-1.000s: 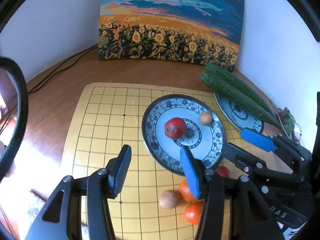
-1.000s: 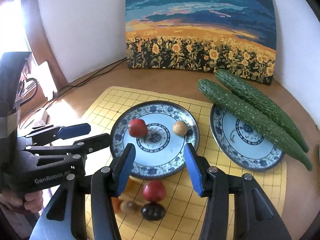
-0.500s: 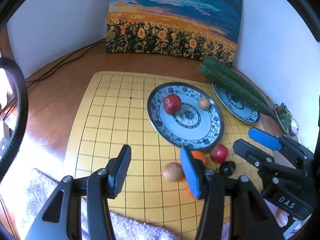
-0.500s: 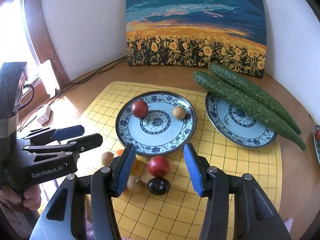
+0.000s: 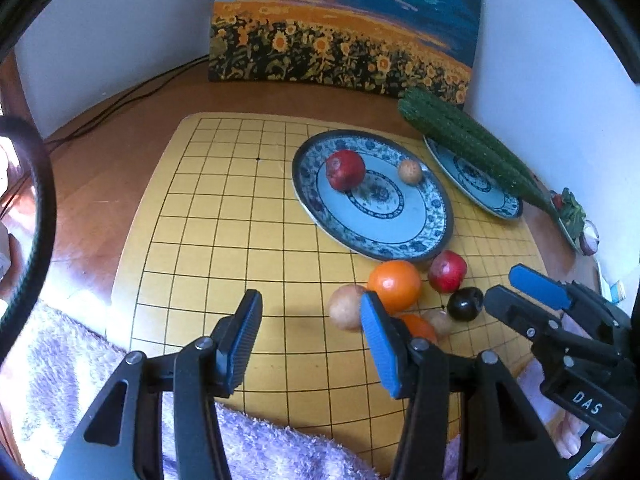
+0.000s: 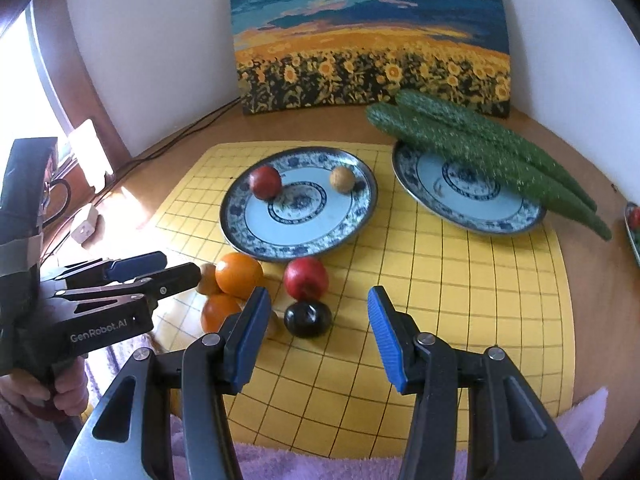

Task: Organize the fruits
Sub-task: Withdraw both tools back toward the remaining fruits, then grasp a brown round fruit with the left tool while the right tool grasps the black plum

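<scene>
A blue-patterned plate [image 6: 256, 236] [image 5: 436, 236] on the yellow grid mat holds a red fruit [image 6: 265, 182] [image 5: 345, 164] and a small tan fruit [image 6: 342, 179] [image 5: 410, 171]. In front of it lie loose fruits: two oranges [image 6: 239, 275] [image 5: 394, 285], a red fruit [image 6: 306, 278] [image 5: 447, 271], a dark plum [image 6: 307, 319] [image 5: 465, 303] and tan fruits [image 5: 347, 306]. My left gripper [image 5: 310, 340] is open and empty, just left of the pile. My right gripper [image 6: 318, 340] is open and empty, just before the plum.
A second patterned plate [image 6: 460, 216] at the right carries two cucumbers [image 6: 480, 148]. A sunflower painting [image 6: 372, 40] leans on the back wall. Cables [image 5: 120, 100] run along the wooden table at the left. A purple fluffy cloth [image 5: 80, 380] lies at the near edge.
Both grippers have pulled back toward the near edge, so the plates look farther off and the whole fruit pile shows. Both stay open.
</scene>
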